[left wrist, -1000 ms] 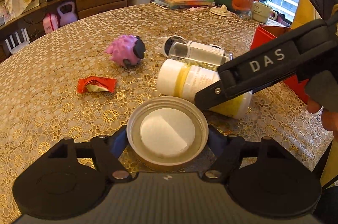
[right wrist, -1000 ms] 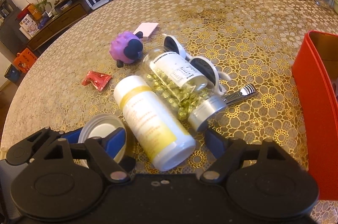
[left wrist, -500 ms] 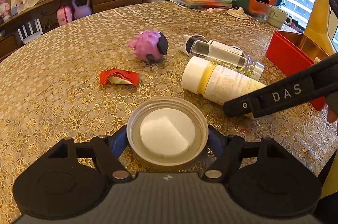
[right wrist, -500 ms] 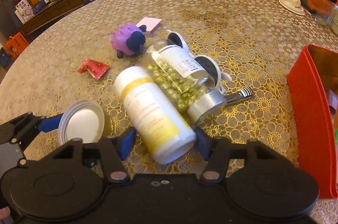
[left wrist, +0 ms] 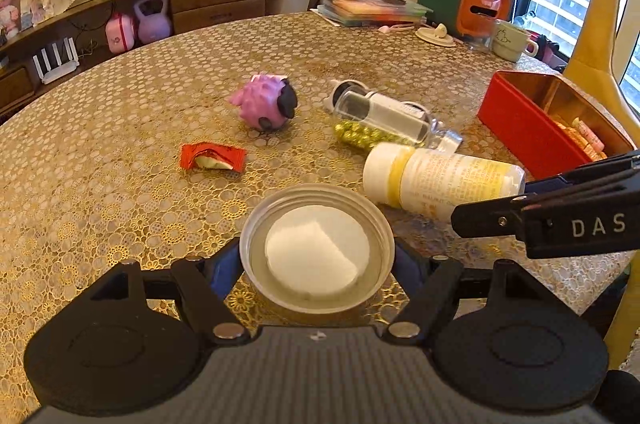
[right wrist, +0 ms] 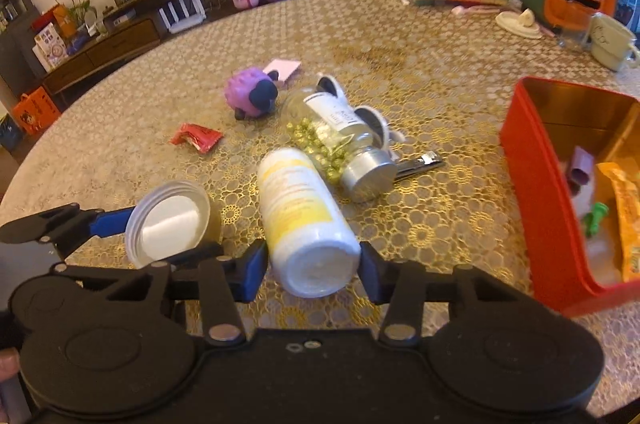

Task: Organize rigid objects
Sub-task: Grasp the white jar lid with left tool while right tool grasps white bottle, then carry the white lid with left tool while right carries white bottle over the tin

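A silver jar lid (left wrist: 316, 252) with a white liner faces up, and my left gripper (left wrist: 316, 264) is shut on its rim. From the right wrist view the lid (right wrist: 168, 220) hangs a little above the tablecloth. A white bottle with a yellow label (right wrist: 300, 208) lies on its side. My right gripper (right wrist: 314, 272) is closing on its base end, with the blue pads (right wrist: 254, 270) against its sides. In the left wrist view the same bottle (left wrist: 440, 180) lies in front of the right gripper's fingers (left wrist: 560, 224).
A clear jar of gold beads (right wrist: 332, 136) lies beside the bottle, over white glasses (right wrist: 372, 116) and nail clippers (right wrist: 420, 162). A purple toy sheep (right wrist: 252, 96) and a red wrapper (right wrist: 196, 138) lie further left. A red tin (right wrist: 540, 192) holding small items stands on the right.
My right gripper's jaws have narrowed from wide apart to the bottle's sides, and the bottle has swung a little against the bead jar. My left gripper has risen slightly, still holding the lid.
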Motion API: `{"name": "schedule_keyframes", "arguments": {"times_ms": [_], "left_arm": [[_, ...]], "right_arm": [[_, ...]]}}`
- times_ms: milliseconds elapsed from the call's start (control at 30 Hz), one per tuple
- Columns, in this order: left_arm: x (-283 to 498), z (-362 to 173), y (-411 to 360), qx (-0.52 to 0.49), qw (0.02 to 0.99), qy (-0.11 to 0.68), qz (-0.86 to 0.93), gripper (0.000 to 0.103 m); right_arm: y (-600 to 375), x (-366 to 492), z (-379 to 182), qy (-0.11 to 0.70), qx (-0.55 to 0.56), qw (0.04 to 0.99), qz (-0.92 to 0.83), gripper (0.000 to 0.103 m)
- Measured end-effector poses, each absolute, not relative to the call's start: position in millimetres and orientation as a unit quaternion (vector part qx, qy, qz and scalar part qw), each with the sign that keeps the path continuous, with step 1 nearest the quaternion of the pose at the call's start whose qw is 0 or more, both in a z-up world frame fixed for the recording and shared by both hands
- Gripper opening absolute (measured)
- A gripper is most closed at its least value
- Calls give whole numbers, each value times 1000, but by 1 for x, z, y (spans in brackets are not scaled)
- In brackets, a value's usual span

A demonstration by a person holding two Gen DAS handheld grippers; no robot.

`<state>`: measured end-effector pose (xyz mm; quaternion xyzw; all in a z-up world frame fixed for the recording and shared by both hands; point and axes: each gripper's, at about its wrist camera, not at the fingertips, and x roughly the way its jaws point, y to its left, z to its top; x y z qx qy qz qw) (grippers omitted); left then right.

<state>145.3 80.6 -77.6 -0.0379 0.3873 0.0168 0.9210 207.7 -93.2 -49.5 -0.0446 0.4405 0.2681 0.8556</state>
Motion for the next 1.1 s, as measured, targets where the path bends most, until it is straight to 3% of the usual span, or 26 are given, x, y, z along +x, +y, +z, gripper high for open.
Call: {"name": "schedule_keyframes", "arguments": {"times_ms": [1100], "left_arm": [[179, -15, 0, -29, 926, 374, -40, 77]], "right_arm": [[-211, 229, 32, 351, 45, 913, 202, 43]]}}
